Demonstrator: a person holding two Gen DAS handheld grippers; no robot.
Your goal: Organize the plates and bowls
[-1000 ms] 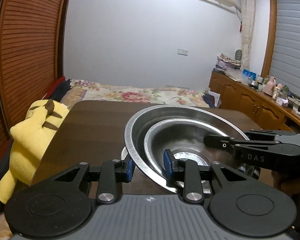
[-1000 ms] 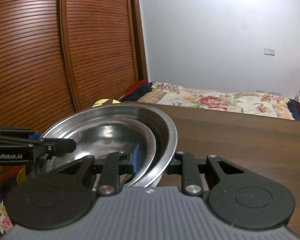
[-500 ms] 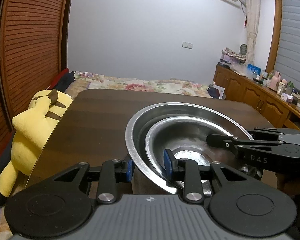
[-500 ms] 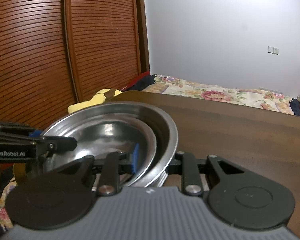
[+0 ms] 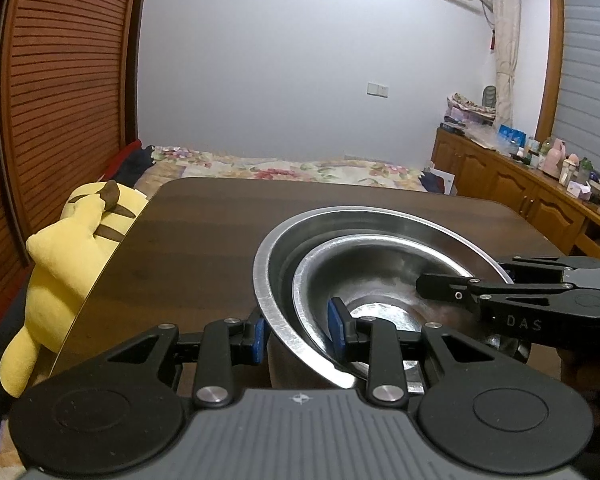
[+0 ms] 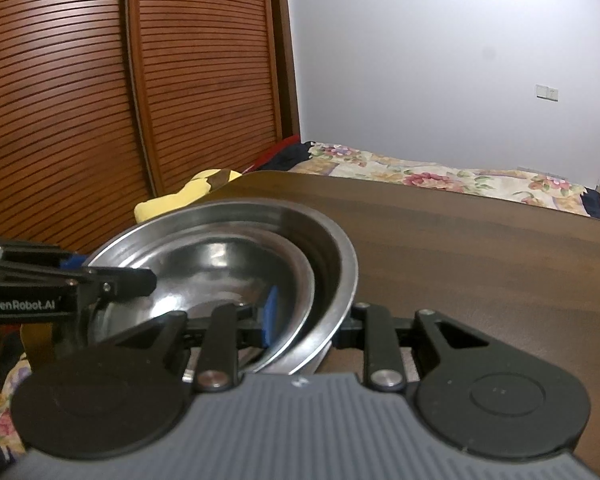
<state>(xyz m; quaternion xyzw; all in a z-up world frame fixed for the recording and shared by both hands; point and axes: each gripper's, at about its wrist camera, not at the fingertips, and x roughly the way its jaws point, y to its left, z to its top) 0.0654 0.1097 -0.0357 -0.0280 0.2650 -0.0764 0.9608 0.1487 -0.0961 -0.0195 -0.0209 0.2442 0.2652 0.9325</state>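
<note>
Two steel bowls are nested, a smaller bowl (image 5: 380, 276) inside a larger bowl (image 5: 380, 220). My left gripper (image 5: 296, 334) is shut on their near rims, one blue pad outside the larger bowl and one inside the smaller. From the right, the right gripper's fingers (image 5: 440, 286) reach over the opposite rim. In the right wrist view my right gripper (image 6: 310, 318) is shut on the larger bowl (image 6: 324, 248) and the smaller bowl (image 6: 220, 256), its blue pad inside. The left gripper's fingers (image 6: 140, 282) show at the far left. Whether the stack rests on the table is hidden.
A dark wooden table (image 5: 204, 240) stretches ahead of the bowls. A yellow plush toy (image 5: 68, 252) leans at its left edge. A bed with a floral cover (image 5: 300, 168) lies behind, slatted wooden doors (image 6: 100, 100) stand at the left, and a cluttered cabinet (image 5: 520, 200) at the right.
The background has shifted slightly in both views. The nested bowls stay gripped the same way between both grippers.
</note>
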